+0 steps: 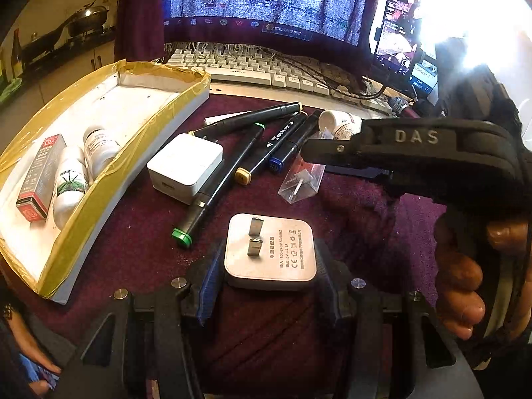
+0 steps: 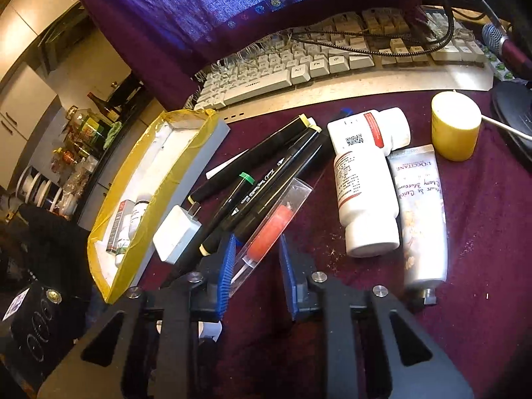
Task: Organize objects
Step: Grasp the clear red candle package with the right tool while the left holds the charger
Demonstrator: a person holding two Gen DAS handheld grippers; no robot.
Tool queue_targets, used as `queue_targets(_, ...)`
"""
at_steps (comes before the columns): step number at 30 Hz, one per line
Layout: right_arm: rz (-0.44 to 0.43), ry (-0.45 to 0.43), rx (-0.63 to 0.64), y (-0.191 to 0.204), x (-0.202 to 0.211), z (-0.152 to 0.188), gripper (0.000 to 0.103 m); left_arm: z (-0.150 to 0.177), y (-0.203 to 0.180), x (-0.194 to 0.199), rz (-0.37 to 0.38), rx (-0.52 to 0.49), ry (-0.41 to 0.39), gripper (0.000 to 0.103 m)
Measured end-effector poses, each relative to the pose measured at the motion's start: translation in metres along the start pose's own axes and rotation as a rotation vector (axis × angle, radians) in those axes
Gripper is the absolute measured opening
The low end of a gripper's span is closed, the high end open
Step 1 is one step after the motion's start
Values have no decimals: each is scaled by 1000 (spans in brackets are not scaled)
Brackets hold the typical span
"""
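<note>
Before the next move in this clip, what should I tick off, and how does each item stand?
1. Power adapter sits between the left gripper fingers: ok.
2. Those fingers are clamped on it: cannot tell.
3. Tray has bare floor beyond its bottles: ok.
4. Right gripper is open and straddles the clear case: ok.
5. Case is clear of neighbours: not ok, the markers crowd its left side.
</note>
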State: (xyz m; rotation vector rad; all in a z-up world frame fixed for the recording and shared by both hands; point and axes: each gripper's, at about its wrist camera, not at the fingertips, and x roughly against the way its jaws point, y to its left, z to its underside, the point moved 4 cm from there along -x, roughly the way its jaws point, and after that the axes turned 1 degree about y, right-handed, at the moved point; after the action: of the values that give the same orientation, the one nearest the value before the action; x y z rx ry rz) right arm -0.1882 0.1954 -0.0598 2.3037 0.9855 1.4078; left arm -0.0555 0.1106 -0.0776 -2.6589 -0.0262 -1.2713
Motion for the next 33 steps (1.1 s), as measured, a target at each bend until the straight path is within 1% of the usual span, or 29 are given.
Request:
queue_targets(2,-16,-9,1,0,3,1,12,0,1,0,1,1,-1,46)
queue_targets(6,-4,-19,14,0,7,1,12,-1,1,-1,0,0,0,46)
queue_targets(10,-17,11,26,5,7,0,15,-1,0,-1,-6,-5,-3,46)
queue_targets(11,-27,15,11,5,7,-1,22,-1,0,-1,-9,-8,-4,46)
queue_targets(12,-42,16,-6,4,7,-2,35,-1,0,-1,-12,-11,-3,46)
queue_targets(14,-57,12,-32,3,8,-2,50,-1,0,-1,-11,-10,-3,46)
queue_targets(18,-38,9,-52,0,14,-2,51,3,0,3,-13,-13,6,46)
queue_targets(20,-38,-1,-53,-2,18,-1,51,8,2,7,12,0,-7,46)
queue_targets(22,-26,3,-65,-6,16,0,51,13,2,10,11,-8,-31,46)
queue_targets(25,-62,31,-96,-9,7,-3,51,11,3,11,14,-3,-16,46)
queue_targets(28,-33,30,-95,-6,1,-9,51,7,4,8,12,-1,-10,46)
queue_targets(31,85,39,-47,-4,-8,-9,51,7,3,7,4,-6,-13,46)
queue_targets(32,90,29,-34,-3,-9,-7,51,7,3,6,-1,-9,-16,46)
queue_targets(33,113,21,-8,1,-10,-5,51,8,2,6,-7,-15,-19,46)
